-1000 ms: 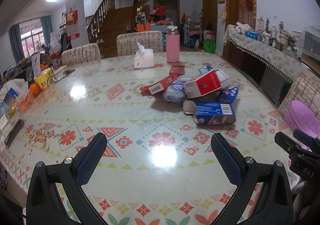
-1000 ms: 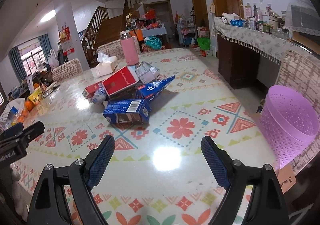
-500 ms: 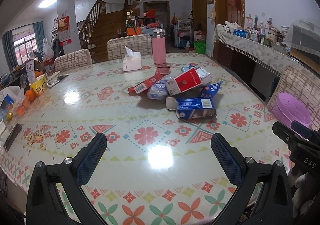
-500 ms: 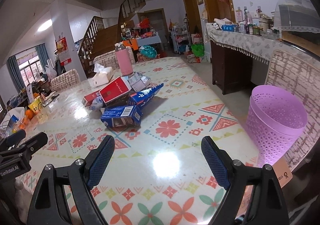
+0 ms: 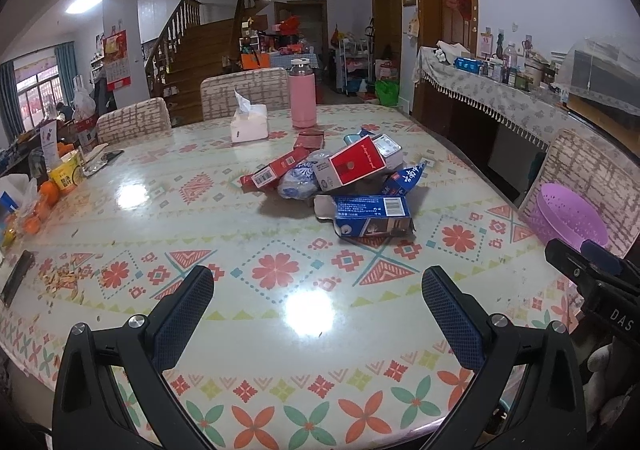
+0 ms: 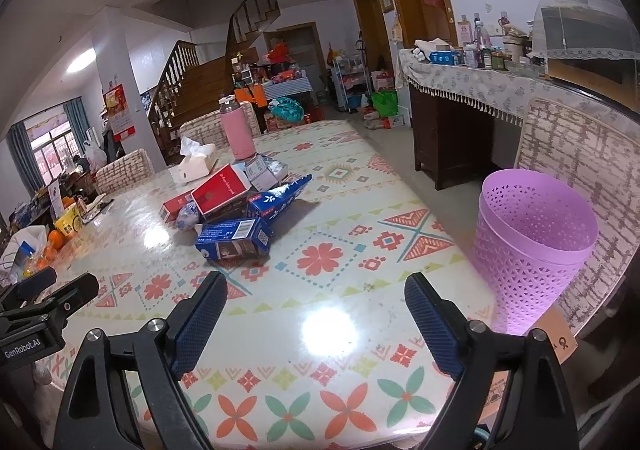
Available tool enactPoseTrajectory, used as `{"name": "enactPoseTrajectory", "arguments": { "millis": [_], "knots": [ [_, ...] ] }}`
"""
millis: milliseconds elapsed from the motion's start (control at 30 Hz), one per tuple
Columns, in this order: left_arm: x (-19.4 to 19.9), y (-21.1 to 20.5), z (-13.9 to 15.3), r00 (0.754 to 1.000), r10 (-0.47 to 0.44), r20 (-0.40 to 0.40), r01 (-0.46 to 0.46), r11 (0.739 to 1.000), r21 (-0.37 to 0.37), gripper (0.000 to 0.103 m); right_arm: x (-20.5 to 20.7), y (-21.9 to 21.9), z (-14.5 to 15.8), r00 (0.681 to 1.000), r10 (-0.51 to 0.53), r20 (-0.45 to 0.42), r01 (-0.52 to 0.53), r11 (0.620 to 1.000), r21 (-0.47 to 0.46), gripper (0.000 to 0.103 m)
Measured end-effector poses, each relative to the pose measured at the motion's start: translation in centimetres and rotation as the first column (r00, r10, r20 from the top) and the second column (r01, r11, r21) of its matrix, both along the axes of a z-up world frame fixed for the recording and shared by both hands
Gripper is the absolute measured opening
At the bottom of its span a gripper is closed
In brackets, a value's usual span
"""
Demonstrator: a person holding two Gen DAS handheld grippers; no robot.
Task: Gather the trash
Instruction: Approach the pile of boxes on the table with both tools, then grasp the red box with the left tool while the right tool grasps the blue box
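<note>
Trash pile [image 5: 344, 177] | mid-desk, toward far edge, untouched | both views have drawn back from it over the last second | left tool [image 5: 318, 300] and right tool [image 6: 316, 308] spread, empty | I judge nothing collected yet; basket [image 6: 532, 246] waits off the right edge.

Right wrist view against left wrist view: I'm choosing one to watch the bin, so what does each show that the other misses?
Only the right wrist view shows the purple bin whole, standing beside the table's right edge, with the left gripper at its own left border. Only the left wrist view shows the crumbs and a dark flat object near the table's left edge, and the right gripper at its right border. Both share the table, the trash pile, blue carton, pink bottle and tissue box.
</note>
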State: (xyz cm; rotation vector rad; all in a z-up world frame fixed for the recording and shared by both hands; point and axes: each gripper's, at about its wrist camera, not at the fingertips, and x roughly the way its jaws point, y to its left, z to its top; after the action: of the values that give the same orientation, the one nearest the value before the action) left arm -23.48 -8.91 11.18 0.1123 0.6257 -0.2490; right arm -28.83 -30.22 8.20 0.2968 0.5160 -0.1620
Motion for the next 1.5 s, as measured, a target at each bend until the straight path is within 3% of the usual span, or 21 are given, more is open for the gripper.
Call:
{"name": "enactPoseTrajectory", "arguments": {
  "millis": [400, 833, 1233, 1500],
  "knots": [
    [1.6, 0.3, -0.2, 1.000, 0.012, -0.027, -0.013, 1.000, -0.027, 0.103, 1.6, 0.9, 0.2, 0.999, 0.036, -0.023, -0.037, 0.999, -0.023, 0.094],
    [5.0, 1.5, -1.7, 0.994, 0.071, -0.087, -0.074, 0.997, -0.033, 0.103, 6.1, 0.6, -1.4, 0.993, 0.084, -0.083, -0.084, 0.996, 0.006, 0.094],
    [10.4, 4.0, -1.8, 0.987, 0.134, -0.090, -0.134, 0.991, 0.006, 0.103, 10.5, -0.1, -3.2, 0.983, 0.121, -0.139, -0.115, 0.992, 0.047, 0.094],
    [14.3, 4.6, -1.8, 0.988, 0.114, -0.099, -0.113, 0.993, 0.021, 0.103, 13.2, -0.2, -3.9, 0.977, 0.143, -0.156, -0.131, 0.988, 0.085, 0.094]
  ]
}}
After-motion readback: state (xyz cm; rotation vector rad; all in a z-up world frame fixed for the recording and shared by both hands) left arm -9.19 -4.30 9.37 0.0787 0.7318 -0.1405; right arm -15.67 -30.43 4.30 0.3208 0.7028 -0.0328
